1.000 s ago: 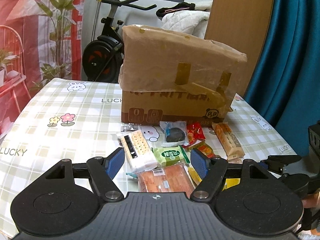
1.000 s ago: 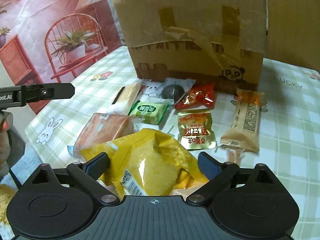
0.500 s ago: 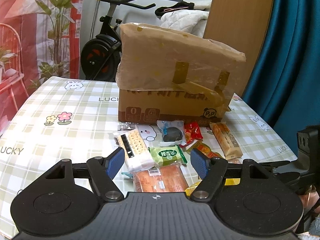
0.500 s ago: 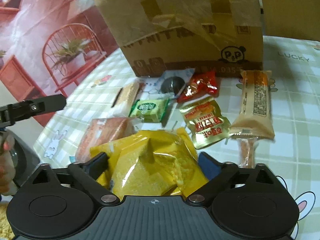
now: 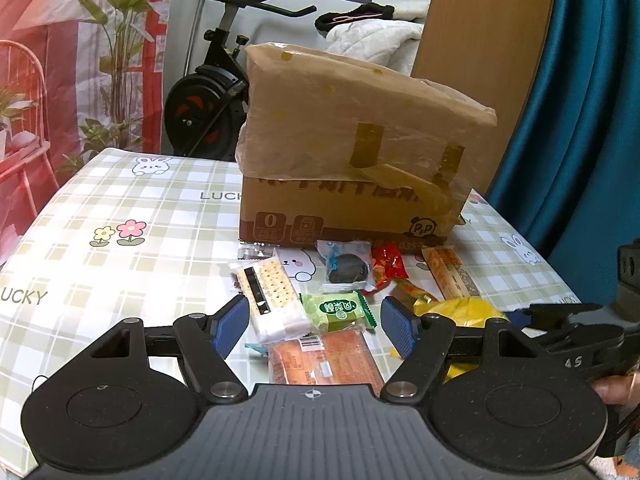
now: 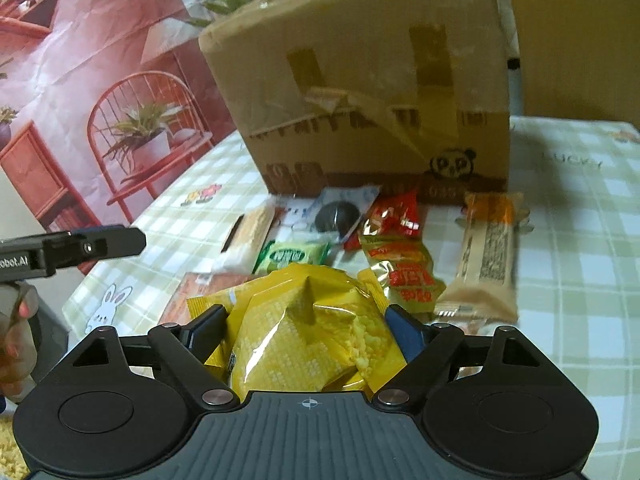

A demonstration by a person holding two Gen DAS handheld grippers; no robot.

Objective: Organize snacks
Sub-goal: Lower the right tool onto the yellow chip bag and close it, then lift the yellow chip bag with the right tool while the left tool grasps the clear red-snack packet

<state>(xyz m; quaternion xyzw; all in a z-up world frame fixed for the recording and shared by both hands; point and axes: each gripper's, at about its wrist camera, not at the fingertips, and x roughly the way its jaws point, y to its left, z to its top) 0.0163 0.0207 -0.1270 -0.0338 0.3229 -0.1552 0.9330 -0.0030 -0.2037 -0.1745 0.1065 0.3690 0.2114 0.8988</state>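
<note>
Left wrist view: sits low behind the left gripper, looking forward and downward across the checked table toward the cardboard box at the far side. Right wrist view: closer in, from the right, angled leftward at the box. Both views share the box and the snack pile just before it; each also catches the other gripper at its edge.

Right claw is closing; left claw hangs spread, tilted downward.
</note>
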